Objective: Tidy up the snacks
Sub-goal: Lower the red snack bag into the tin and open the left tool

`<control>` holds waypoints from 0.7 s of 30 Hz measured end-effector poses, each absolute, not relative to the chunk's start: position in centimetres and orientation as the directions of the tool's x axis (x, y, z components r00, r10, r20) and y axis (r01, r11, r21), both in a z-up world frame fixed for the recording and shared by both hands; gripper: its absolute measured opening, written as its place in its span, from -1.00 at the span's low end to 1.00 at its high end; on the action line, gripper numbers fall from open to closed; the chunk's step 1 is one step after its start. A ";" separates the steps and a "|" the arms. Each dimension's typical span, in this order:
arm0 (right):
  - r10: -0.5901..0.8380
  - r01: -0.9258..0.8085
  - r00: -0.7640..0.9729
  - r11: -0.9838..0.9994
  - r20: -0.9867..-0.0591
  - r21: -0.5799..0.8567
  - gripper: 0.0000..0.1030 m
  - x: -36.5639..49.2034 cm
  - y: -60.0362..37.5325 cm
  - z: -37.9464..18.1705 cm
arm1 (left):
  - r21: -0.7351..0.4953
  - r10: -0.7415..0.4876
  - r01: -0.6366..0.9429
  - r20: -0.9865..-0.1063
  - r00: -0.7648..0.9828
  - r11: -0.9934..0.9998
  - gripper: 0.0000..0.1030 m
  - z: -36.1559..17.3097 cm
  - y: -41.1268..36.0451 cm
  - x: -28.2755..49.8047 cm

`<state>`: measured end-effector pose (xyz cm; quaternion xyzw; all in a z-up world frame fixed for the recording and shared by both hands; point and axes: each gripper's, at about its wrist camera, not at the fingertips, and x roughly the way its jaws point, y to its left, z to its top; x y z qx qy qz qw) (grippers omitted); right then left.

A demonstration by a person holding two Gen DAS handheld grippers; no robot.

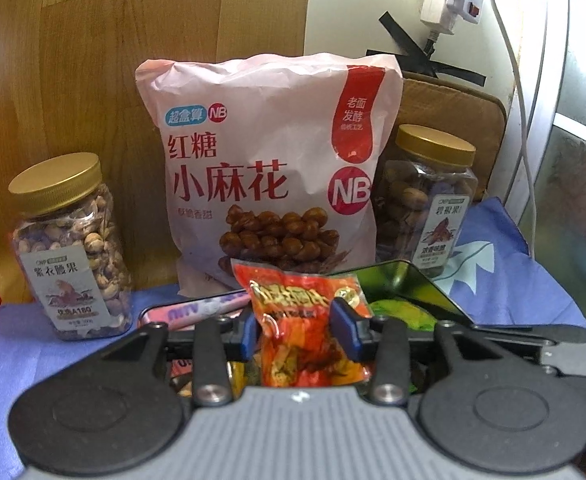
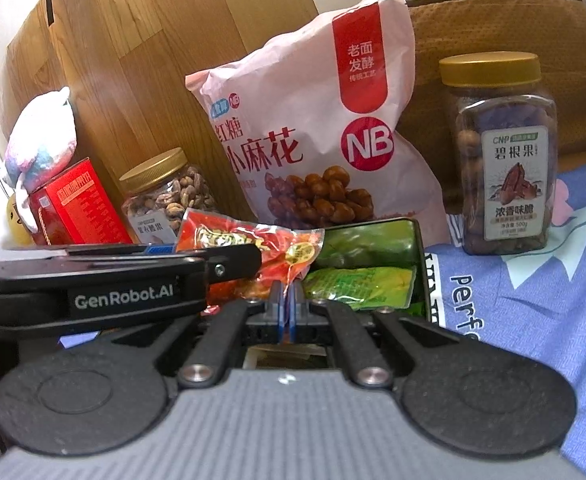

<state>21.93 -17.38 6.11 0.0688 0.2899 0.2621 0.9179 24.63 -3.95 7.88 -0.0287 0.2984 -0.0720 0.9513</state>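
A red-orange snack packet (image 1: 293,320) stands between the blue pads of my left gripper (image 1: 297,332), which press on its sides. It hangs over an open black tin (image 1: 425,280) that holds green packets (image 1: 397,312) and a pink bar. In the right wrist view the same red packet (image 2: 253,244) lies across the tin's (image 2: 419,248) left part, with the left gripper's finger (image 2: 229,262) over it and green packets (image 2: 361,280) beside it. My right gripper (image 2: 287,308) is shut with nothing between its pads, just in front of the tin.
Behind the tin a big pink snack bag (image 1: 269,168) leans on a wooden panel. A gold-lidded cashew jar (image 1: 73,248) stands to its left and a pecan jar (image 1: 429,208) to its right. A red box (image 2: 77,208) and plush toy (image 2: 41,136) sit far left. Blue cloth (image 1: 513,280) covers the surface.
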 end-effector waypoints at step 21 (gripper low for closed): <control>0.481 -0.434 0.680 0.872 -0.553 0.226 -0.86 22.7 -15.7 5.8 | -0.033 -0.040 0.026 -0.563 0.825 0.999 0.22 7.0 -2.2 24.9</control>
